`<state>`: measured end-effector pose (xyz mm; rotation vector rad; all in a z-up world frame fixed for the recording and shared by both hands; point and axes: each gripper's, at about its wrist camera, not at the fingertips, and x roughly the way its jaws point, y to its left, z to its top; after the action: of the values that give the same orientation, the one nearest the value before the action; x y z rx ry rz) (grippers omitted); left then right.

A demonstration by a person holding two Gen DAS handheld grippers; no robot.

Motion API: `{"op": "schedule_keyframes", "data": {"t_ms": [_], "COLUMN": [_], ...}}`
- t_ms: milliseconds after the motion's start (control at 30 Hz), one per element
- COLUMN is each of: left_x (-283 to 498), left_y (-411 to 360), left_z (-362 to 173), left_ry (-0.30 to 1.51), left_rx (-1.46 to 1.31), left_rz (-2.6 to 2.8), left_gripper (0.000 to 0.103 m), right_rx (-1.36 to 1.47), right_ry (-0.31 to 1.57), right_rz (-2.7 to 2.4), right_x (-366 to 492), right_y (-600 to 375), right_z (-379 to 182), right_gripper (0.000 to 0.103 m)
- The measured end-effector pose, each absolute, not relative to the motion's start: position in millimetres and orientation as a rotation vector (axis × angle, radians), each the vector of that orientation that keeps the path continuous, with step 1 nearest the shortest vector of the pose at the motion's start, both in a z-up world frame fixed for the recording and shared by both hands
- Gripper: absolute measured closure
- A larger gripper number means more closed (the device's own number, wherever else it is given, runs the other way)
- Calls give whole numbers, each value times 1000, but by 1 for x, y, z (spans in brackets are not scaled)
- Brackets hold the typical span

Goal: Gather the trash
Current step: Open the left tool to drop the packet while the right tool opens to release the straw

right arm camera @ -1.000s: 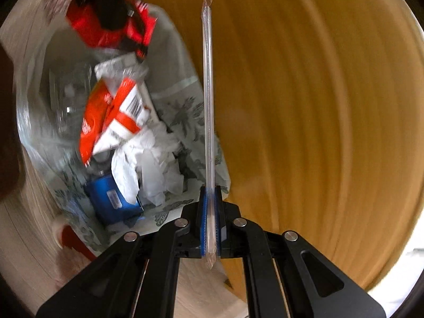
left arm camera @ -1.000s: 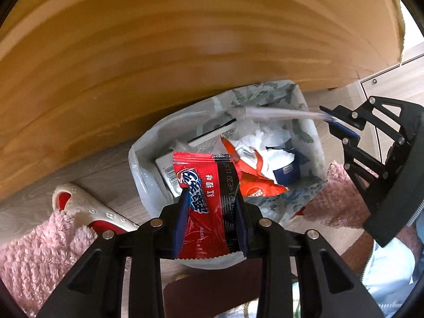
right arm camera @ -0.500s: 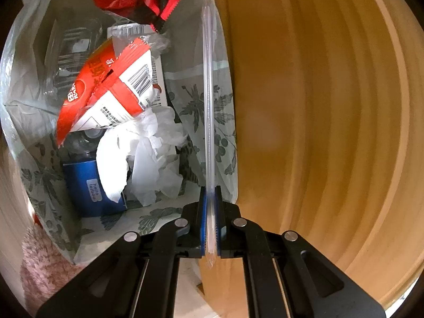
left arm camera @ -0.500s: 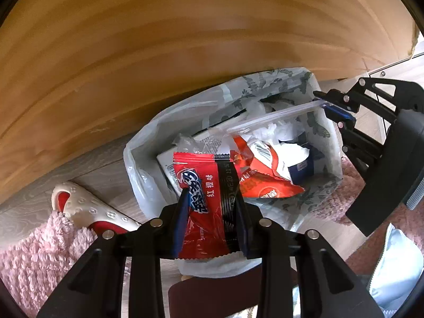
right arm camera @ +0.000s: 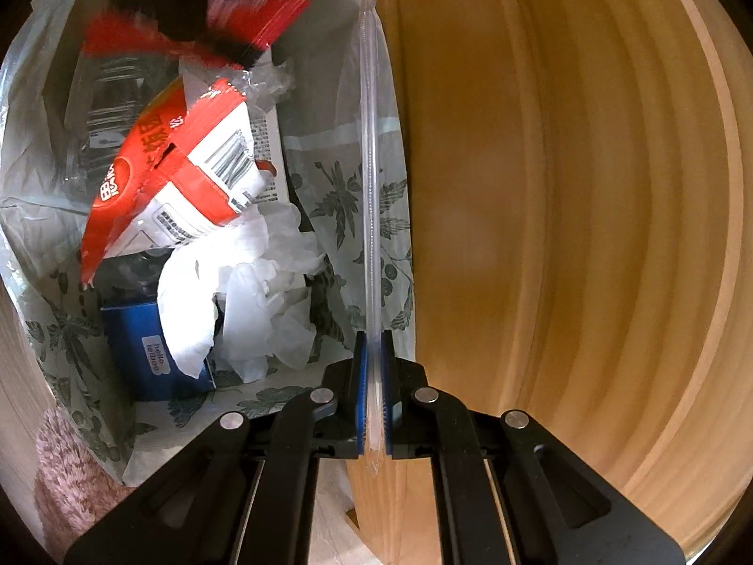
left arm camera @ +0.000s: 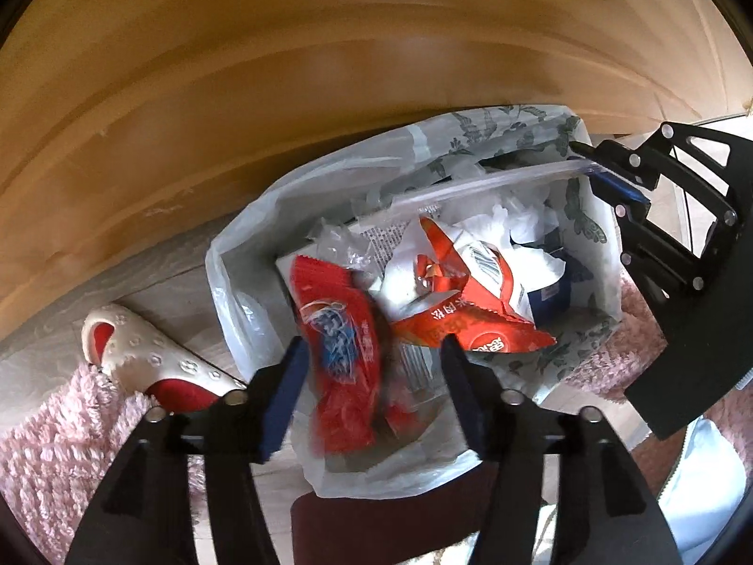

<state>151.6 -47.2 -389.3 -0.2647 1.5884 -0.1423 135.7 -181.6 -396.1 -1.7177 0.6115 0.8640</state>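
A trash bin lined with a white leaf-print bag (left arm camera: 513, 129) (right arm camera: 357, 188) sits on the floor against a wooden panel. It holds an orange-and-white packet (left arm camera: 470, 325) (right arm camera: 188, 174), crumpled tissue (right arm camera: 254, 292) and a blue box (right arm camera: 141, 353). My left gripper (left arm camera: 372, 362) is open above the bin; the red snack wrapper (left arm camera: 343, 353) (right arm camera: 263, 4) is blurred, falling between its fingers. My right gripper (right arm camera: 372, 358) (left arm camera: 607, 174) is shut on a clear plastic straw wrapper (right arm camera: 372, 165) (left arm camera: 480, 183) held over the bin's far rim.
A wooden panel (left arm camera: 329, 70) (right arm camera: 564, 235) stands right behind the bin. A white-and-red slipper (left arm camera: 150, 358) lies on a pink fluffy rug (left arm camera: 42, 442) to the left. More pink rug (left arm camera: 612, 362) and a light blue fabric item (left arm camera: 701, 480) lie to the right.
My left gripper has opened and let go of the red snack wrapper, which drops toward the bin. My right gripper has moved closer over the bin with the straw wrapper.
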Motion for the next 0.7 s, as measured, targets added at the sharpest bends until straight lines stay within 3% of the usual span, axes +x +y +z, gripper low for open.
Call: {"op": "schedule_keyframes", "data": {"t_ms": [133,700], "left_x": [150,152], "left_y": [-43,-23], "left_z": [-390,-377], "left_ry": [1594,1512], "left_rx": [-292,-136], "left_rz": [-135,-4], "left_gripper": [33,32], "right_rx": [-1718,-1779], "right_ry": [614,637], "right_rz": [872,930], "right_x": [140,138], "right_y": [-174,-132], "right_z": [-397,-420], "right_gripper": [98,98]}}
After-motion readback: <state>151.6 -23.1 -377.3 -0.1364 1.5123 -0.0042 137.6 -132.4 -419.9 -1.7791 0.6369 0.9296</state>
